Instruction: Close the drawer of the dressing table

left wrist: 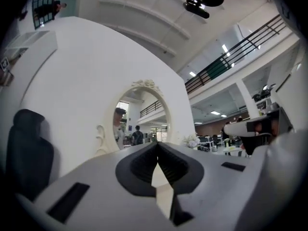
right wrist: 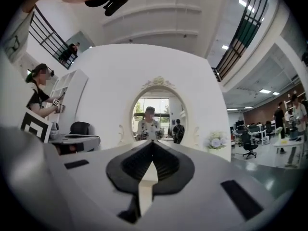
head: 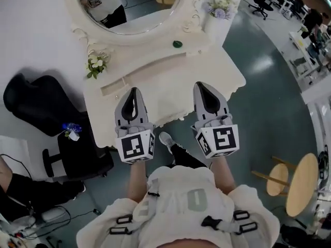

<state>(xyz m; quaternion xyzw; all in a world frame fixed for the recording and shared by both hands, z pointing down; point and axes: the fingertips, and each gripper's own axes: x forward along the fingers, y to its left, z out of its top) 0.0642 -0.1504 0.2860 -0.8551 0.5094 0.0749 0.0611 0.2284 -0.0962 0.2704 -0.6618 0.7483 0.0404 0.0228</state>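
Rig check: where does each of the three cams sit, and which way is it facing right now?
Head view: on the person's head, looking steeply down at the dressing table; shows forearms, torso, a shoe, left tongs and right tongs.
Left gripper view: on the left tongs, roughly level along shut jaws towards the oval mirror.
Right gripper view: on the right tongs, level along shut jaws at that mirror; the person's reflection shows in it.
Shared: all three see the mirror and the flowers.
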